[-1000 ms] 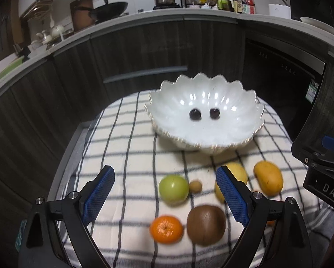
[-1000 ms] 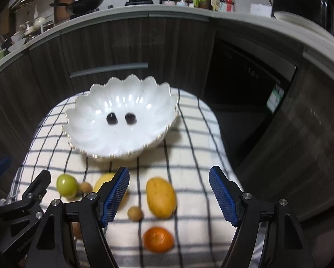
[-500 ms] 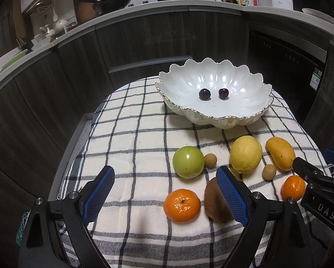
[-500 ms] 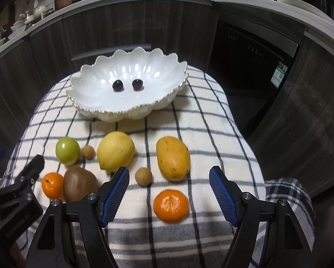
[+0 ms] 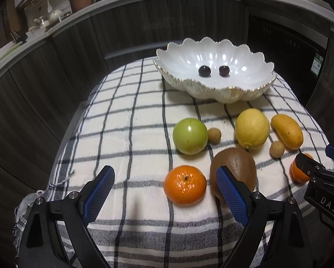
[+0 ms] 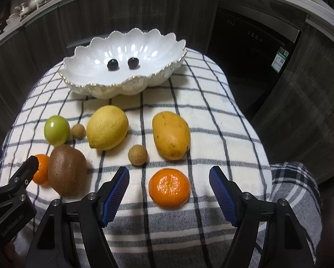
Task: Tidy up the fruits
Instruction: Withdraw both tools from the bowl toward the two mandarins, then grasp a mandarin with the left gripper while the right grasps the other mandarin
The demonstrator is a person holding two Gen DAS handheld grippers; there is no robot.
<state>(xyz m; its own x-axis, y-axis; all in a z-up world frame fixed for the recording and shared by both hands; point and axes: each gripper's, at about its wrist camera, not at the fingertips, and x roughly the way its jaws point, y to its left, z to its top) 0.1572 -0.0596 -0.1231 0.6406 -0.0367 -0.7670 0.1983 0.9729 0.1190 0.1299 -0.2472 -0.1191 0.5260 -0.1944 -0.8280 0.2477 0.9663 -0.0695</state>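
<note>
1. Left gripper [image 5: 164, 192]: jaws spread wide, nothing between the blue pads, gripping nothing; it hangs above the near edge of the checked cloth [image 5: 126, 120].
2. Right gripper [image 6: 169, 193]: jaws parted, empty, the pads clear of the fruit below.
3. Left mandarin [image 5: 184, 185]: just ahead of the left gripper, inside its right finger.
4. Kiwi [image 5: 236, 169]: partly behind the left gripper's right finger, touching or nearly touching the left mandarin; contact cannot be told.
5. Green apple [image 5: 190, 135]: farther ahead of the left gripper, a small brown longan [image 5: 214, 135] close on its right.
6. Lemon [image 6: 107, 130]: ahead and left of the right gripper.
7. Second longan [image 6: 137, 155]: just beyond the right gripper's left finger, between lemon and mango [image 6: 171, 135].
8. Right mandarin [image 6: 169, 188]: framed between the right gripper's fingers, untouched.
9. White scalloped bowl [image 6: 95, 84]: beyond all the loose fruit, at the cloth's far side, holding two dark round fruits [image 6: 112, 64].
10. Dark cabinet fronts [image 5: 55, 55]: behind the bowl.
</note>
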